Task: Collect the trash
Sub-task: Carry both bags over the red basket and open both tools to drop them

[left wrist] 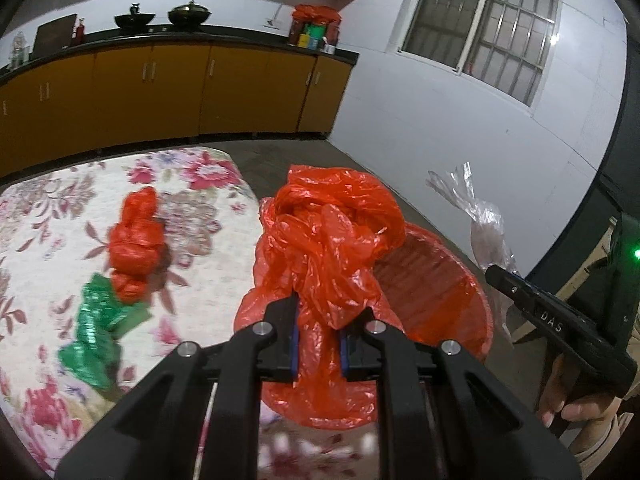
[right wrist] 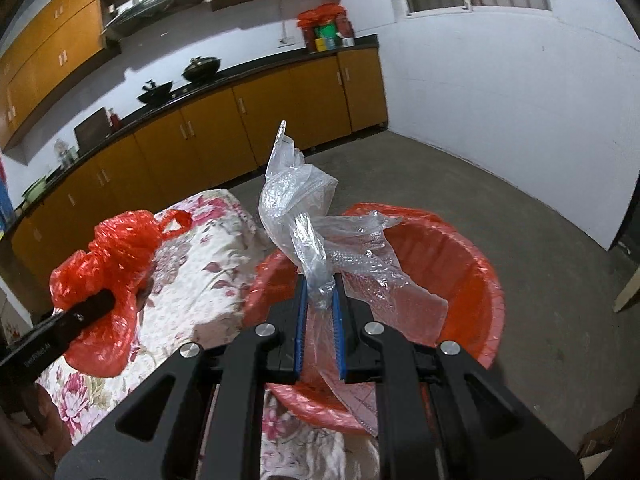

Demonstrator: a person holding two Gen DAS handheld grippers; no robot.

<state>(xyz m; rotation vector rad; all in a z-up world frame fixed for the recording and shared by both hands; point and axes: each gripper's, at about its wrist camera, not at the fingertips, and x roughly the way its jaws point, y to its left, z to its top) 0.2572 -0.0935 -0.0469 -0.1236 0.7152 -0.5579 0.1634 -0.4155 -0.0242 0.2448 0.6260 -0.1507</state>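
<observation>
My left gripper (left wrist: 318, 320) is shut on a crumpled red plastic bag (left wrist: 332, 232), held above the near rim of a red-lined bin (left wrist: 452, 292). My right gripper (right wrist: 319, 300) is shut on a crumpled clear plastic bag (right wrist: 304, 204), held over the same red-lined bin (right wrist: 460, 256). In the right wrist view the left gripper (right wrist: 96, 304) shows at the left with its red bag (right wrist: 116, 248). In the left wrist view the right gripper (left wrist: 504, 276) shows at the right with the clear bag (left wrist: 480, 216). A red bag bundle (left wrist: 136, 240) and a green wrapper (left wrist: 100, 328) lie on the floral tablecloth (left wrist: 48, 216).
The bin stands on a grey concrete floor (right wrist: 480, 172) beside the table's edge. Orange cabinets (left wrist: 160, 92) with a black counter, pots and jars line the far wall. A white wall with a barred window (left wrist: 496, 20) is at the right. A hand (left wrist: 576, 404) grips the right tool.
</observation>
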